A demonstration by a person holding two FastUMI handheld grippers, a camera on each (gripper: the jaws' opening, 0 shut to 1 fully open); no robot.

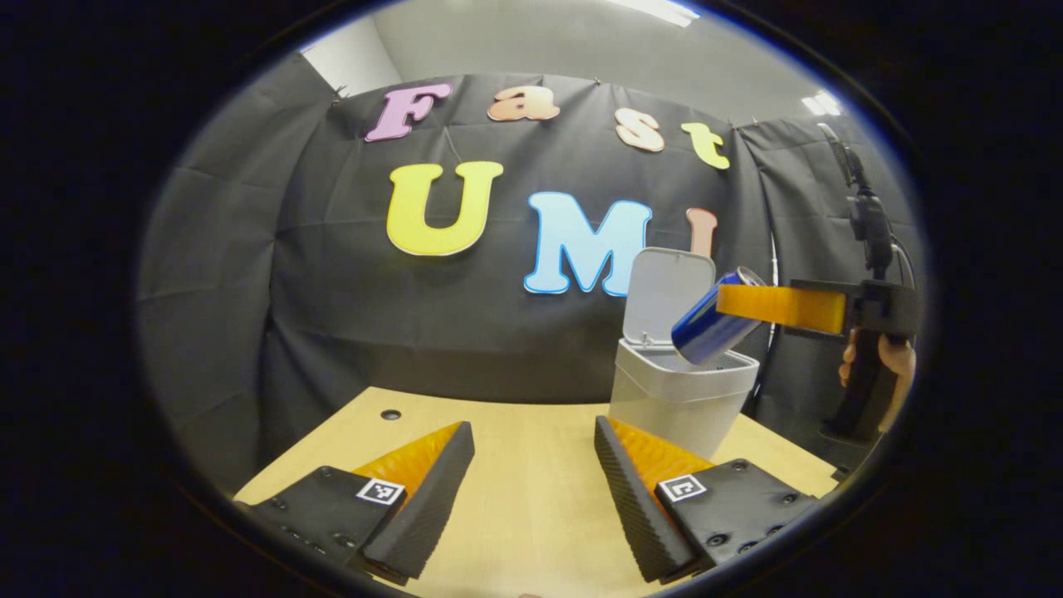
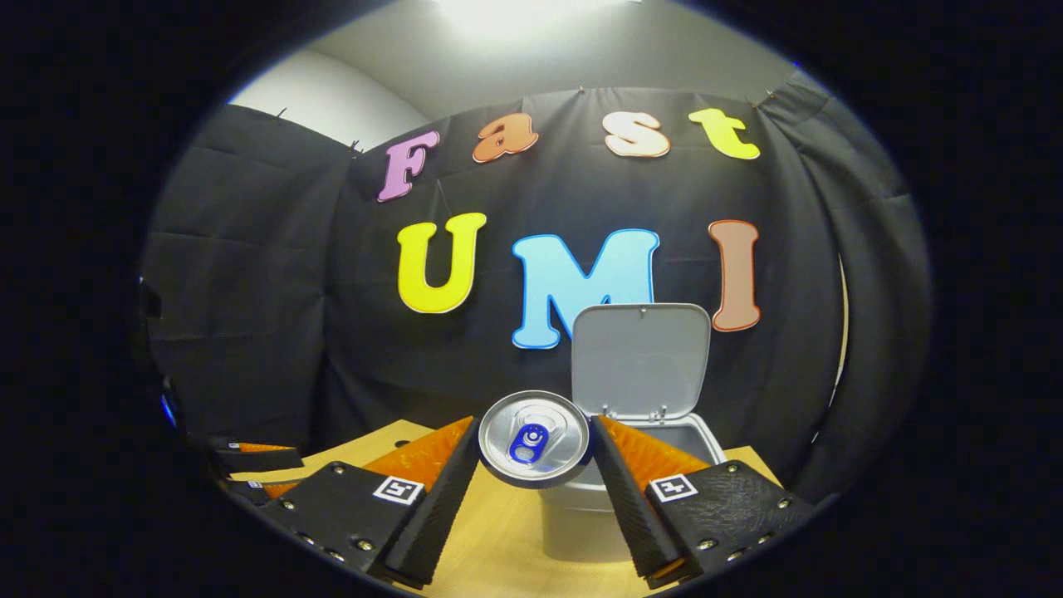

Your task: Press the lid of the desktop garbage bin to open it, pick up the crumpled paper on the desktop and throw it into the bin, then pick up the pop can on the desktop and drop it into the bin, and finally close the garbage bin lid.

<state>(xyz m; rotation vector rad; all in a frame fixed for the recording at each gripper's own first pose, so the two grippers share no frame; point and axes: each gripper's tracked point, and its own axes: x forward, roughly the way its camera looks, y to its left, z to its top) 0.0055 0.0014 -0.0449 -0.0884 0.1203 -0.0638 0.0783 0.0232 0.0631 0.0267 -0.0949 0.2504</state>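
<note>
Right now I have the right gripper [image 2: 533, 465] clamped on the pop can [image 1: 714, 325], tilted over the bin [image 1: 681, 399] mouth below its raised lid [image 1: 667, 296]; my left gripper [image 1: 531, 498] waits agape beside the bin.

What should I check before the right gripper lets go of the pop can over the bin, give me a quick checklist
1. Lid of the garbage bin open and upright: ok.
2. Pop can clamped between both fingers of the right gripper: ok.
3. Can over the bin's opening: ok in the left gripper view, tilted with its lower end at the rim.
4. Left gripper open, empty, low over the table, apart from the bin: ok.
5. Crumpled paper already inside: cannot tell.
</note>
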